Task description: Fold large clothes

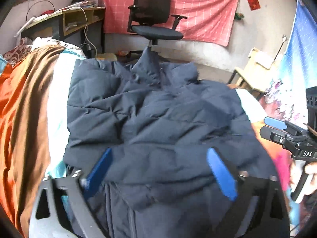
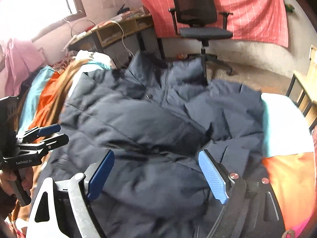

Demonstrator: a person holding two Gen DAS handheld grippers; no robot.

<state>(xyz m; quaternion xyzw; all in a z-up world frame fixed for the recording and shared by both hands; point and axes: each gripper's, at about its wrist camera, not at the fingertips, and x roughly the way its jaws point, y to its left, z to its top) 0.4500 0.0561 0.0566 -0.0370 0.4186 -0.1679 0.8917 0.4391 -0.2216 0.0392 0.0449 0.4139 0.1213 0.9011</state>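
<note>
navy quilted fabric is filling both views: a large puffer jacket (image 1: 158, 119) is lying spread on a bed cover (image 1: 25, 109) striped in orange, brown, white and pale blue, its collar pointing toward a black office chair (image 1: 152, 17) standing before a red checked cloth (image 1: 208, 10) hung on the wall. the left gripper (image 1: 160, 170) is being held above the jacket's near part, its blue pads spread wide with nothing pinched between them. the right gripper (image 2: 156, 175) is being held likewise over the jacket (image 2: 158, 123), pads wide apart and gripping nothing. in the left wrist view the right gripper (image 1: 272, 128) is seen at the right edge, held by a hand (image 1: 309, 176), and white lettering "das" is being shown on its black body. in the right wrist view the left gripper (image 2: 54, 132) is seen at the left edge, and the marking "genrobot.ai" is being shown on its body, though blurred. a cluttered wooden desk (image 2: 122, 29) is standing beside the chair (image 2: 200, 17).
</note>
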